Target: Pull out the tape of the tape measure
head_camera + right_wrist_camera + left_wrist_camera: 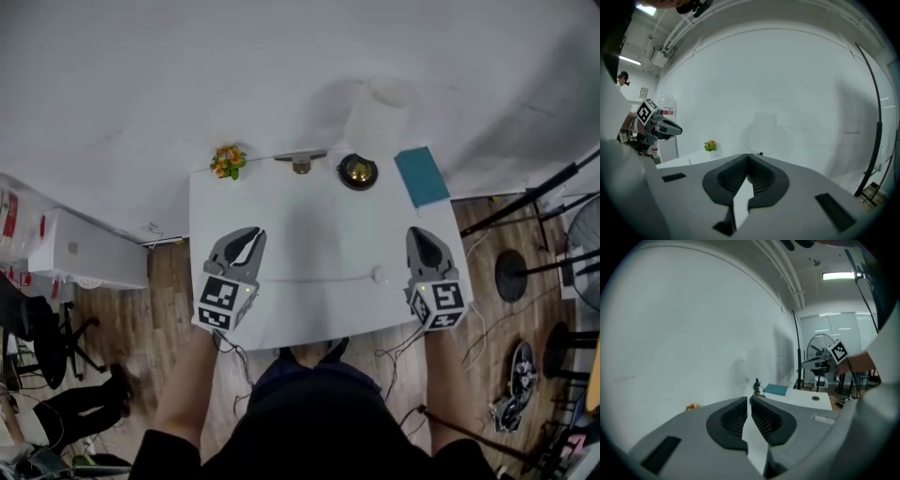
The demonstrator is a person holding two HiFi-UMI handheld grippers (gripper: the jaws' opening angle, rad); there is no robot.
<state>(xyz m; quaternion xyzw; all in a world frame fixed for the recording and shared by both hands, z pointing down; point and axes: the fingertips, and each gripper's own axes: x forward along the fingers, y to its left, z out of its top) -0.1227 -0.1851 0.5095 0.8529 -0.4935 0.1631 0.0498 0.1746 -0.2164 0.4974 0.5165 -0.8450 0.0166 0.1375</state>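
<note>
I hold both hand-held grippers up over the white desk (281, 202), pointing toward the wall. My left hand-held gripper (255, 234) has its jaws barely apart, with only a thin slit between the tips and nothing in it. My right hand-held gripper (417, 234) has its jaws pressed together on nothing.

The tape measure (379, 275), small, round and white, lies on the desk between the two, nearer my right hand-held gripper and touching neither. A thin pale line, which looks like its tape (309, 278), runs from it across the desk toward my left side.

Along the far edge of the desk, by the wall, stand a small orange flower plant (228, 161), a small metal object (300, 161) that I cannot make out, and a black round thing with a brass centre (357, 172). A blue notebook (422, 176) lies at the far right corner. A person's dark legs (300, 375) show below the near edge.
</note>
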